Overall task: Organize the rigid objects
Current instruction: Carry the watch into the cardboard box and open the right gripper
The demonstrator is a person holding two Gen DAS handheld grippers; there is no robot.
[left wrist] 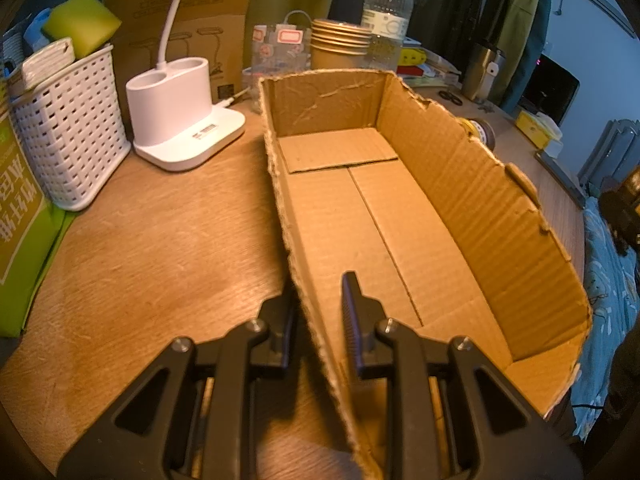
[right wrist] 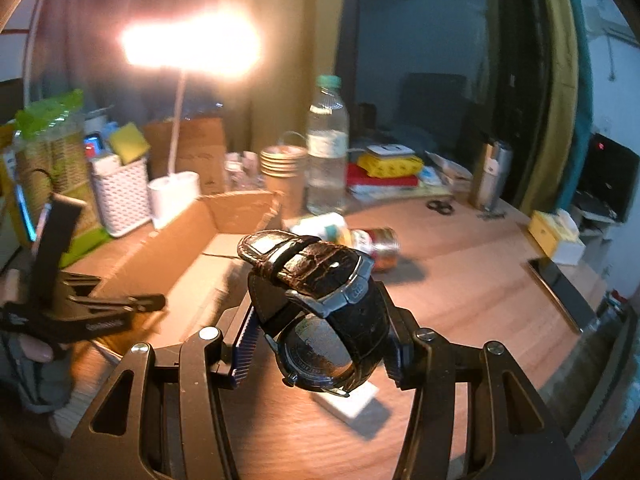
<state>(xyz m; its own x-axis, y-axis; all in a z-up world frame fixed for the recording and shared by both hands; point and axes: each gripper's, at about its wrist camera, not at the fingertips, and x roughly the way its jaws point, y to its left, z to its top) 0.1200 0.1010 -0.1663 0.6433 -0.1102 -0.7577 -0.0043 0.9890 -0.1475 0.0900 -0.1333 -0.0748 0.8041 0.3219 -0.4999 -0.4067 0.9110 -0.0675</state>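
Cluttered wooden desk [left wrist: 152, 248], lit desk lamp [right wrist: 188, 44], white basket [left wrist: 68, 132], water bottle [right wrist: 326, 144], dim room behind. My left gripper [left wrist: 318, 320] straddles the near wall of the cardboard box [left wrist: 460, 200], one finger each side, jaws not pressed on it. My right gripper [right wrist: 320, 344] pinches the wristwatch [right wrist: 316, 300] between its fingers, lifted off the desk, right of the box.

Left gripper [left wrist: 318, 312] fingers straddle a wall with a gap; right gripper [right wrist: 316, 344] fingers clamp shut.
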